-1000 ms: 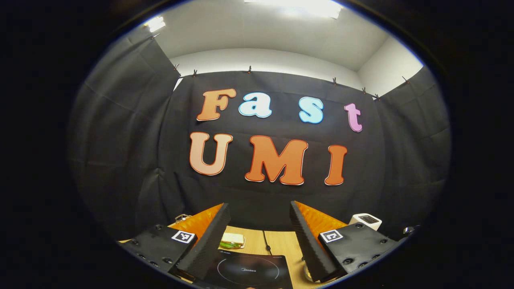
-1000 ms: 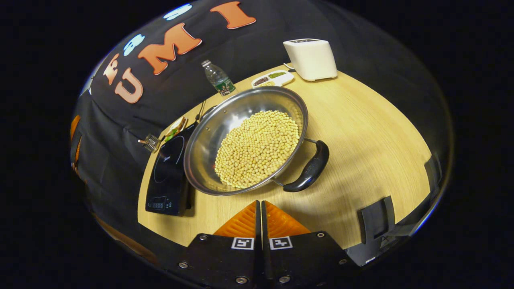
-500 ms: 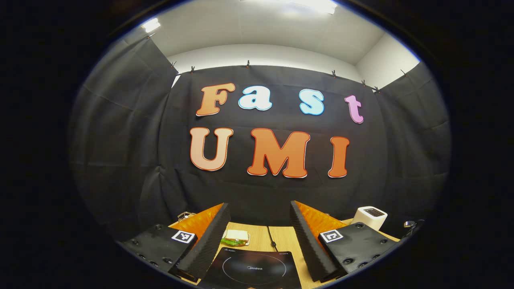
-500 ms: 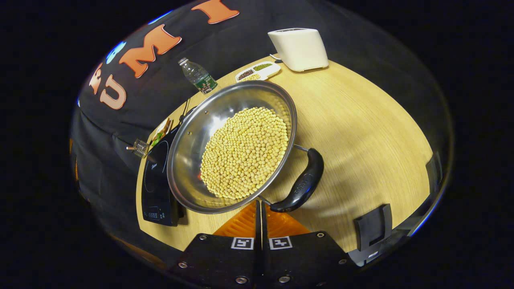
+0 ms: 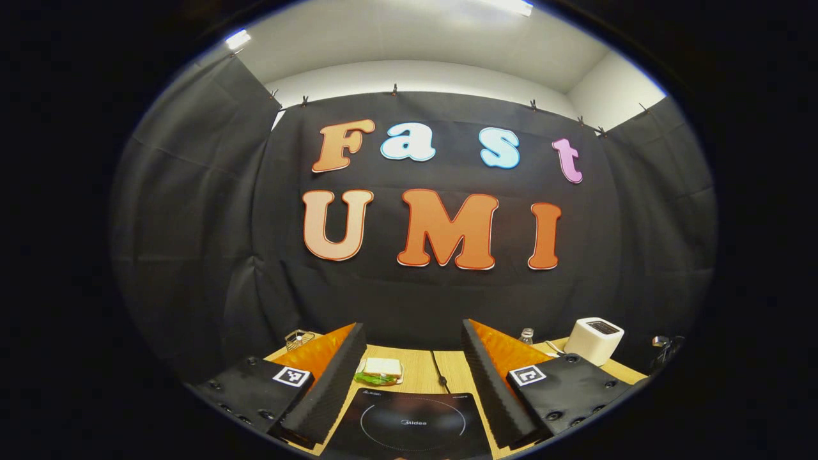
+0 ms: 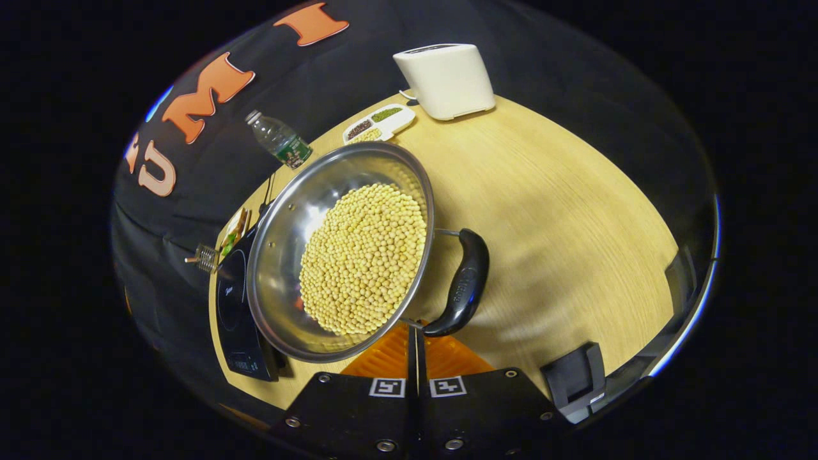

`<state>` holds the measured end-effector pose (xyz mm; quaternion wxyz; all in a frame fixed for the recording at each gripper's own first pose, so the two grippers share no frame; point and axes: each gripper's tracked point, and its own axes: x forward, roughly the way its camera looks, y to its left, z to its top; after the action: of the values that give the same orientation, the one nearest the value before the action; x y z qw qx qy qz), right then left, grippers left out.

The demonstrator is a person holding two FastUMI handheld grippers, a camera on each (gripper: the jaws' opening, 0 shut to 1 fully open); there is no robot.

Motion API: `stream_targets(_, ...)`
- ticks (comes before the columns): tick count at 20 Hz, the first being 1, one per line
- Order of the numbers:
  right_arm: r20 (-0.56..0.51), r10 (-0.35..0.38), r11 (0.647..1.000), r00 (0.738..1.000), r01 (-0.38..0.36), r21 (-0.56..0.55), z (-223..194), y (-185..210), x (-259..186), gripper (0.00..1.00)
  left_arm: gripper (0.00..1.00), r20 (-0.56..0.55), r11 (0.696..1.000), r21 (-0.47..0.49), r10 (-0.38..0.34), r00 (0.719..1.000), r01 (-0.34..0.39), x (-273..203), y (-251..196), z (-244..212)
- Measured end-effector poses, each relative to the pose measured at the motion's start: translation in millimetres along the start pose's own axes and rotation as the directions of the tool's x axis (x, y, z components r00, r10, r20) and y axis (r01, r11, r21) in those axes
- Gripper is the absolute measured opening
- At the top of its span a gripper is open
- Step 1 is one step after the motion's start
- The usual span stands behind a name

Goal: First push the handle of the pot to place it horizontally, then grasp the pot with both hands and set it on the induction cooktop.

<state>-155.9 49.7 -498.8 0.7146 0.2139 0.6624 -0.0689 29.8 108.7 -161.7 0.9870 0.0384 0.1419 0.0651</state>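
A steel pot (image 6: pixel 287 217) full of yellow beans sits on the wooden table (image 6: pixel 562 243), its left side over the edge of the black induction cooktop (image 6: pixel 233 306). Its black side handle (image 6: pixel 465 284) points toward the table's open side. My right gripper (image 6: pixel 414 329) is shut with nothing between its fingers, and its tips sit just below the pot's rim, by the handle's near end. My left gripper (image 5: pixel 412 326) is open and held above the cooktop (image 5: pixel 412 425), which lies between its fingers.
At the back stand a white toaster (image 6: pixel 444 80), a water bottle (image 6: pixel 281 140) and a divided dish (image 6: pixel 377 122). A sandwich plate (image 5: pixel 380 370), a small wire rack (image 5: pixel 297 338) and the cooktop's cable (image 5: pixel 439 370) lie behind the cooktop. A black block (image 6: pixel 575 380) sits at the near right edge.
My shut right gripper has moved in toward the pot, from short of it to the handle's near end. The left gripper has tipped down a little, showing more table.
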Motion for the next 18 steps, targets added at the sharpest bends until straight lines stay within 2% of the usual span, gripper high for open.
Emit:
stream_targets(9,0.012,-0.056,0.998,0.998,0.057,-0.009,41.3,-17.6,16.8,0.00,0.98,-0.053,1.000,0.027,0.004,0.999,-0.002,17.8,0.1,-18.7)
stream_targets(18,0.032,-0.154,0.988,0.988,0.154,0.016,93.5,-37.1,41.1,0.00,0.98,-0.114,0.996,0.077,-0.030,0.993,0.039,45.6,-10.5,-37.2)
